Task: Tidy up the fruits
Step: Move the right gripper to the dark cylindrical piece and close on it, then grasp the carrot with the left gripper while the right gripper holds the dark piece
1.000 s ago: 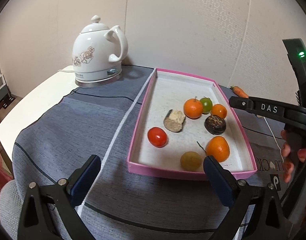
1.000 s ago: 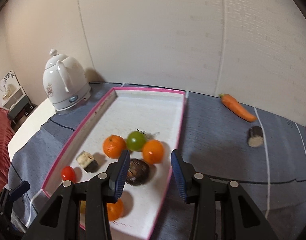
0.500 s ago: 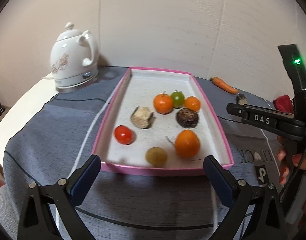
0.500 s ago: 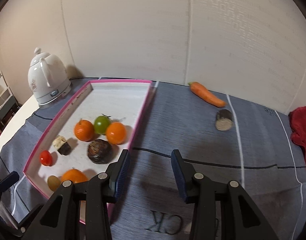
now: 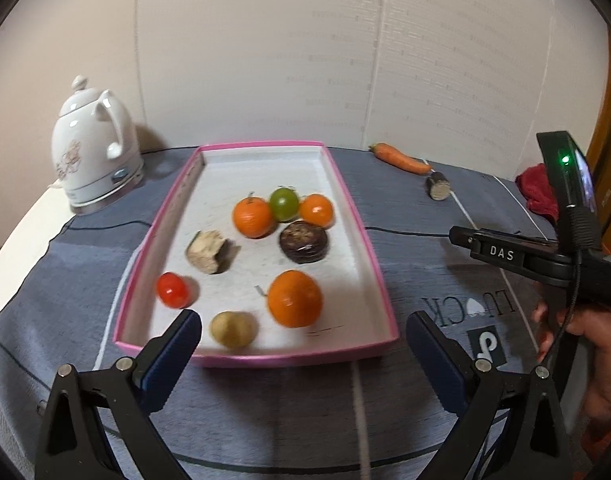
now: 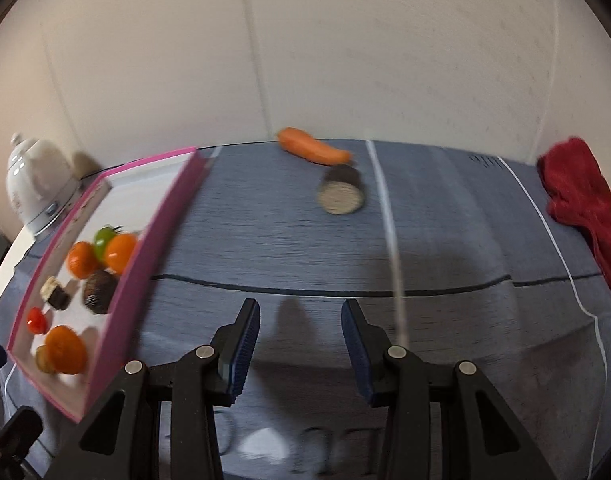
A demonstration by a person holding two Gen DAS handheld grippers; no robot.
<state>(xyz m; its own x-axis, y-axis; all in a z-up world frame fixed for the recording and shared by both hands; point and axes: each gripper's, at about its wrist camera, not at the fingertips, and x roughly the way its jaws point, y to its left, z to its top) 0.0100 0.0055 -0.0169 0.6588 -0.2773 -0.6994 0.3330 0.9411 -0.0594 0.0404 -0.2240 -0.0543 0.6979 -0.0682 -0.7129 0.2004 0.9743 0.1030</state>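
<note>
The left gripper (image 5: 303,346) is held spread wide and empty above the near edge of the pink tray (image 5: 379,268), in which the fruits are gathered, the large orange (image 5: 294,298) lying closest to it. The right gripper (image 6: 300,340) is parted and empty over bare grey tablecloth (image 6: 445,248) beside the tray's right edge. The carrot (image 6: 313,150) and cut stub (image 6: 340,196) are seen well ahead, near the far edge.
</note>
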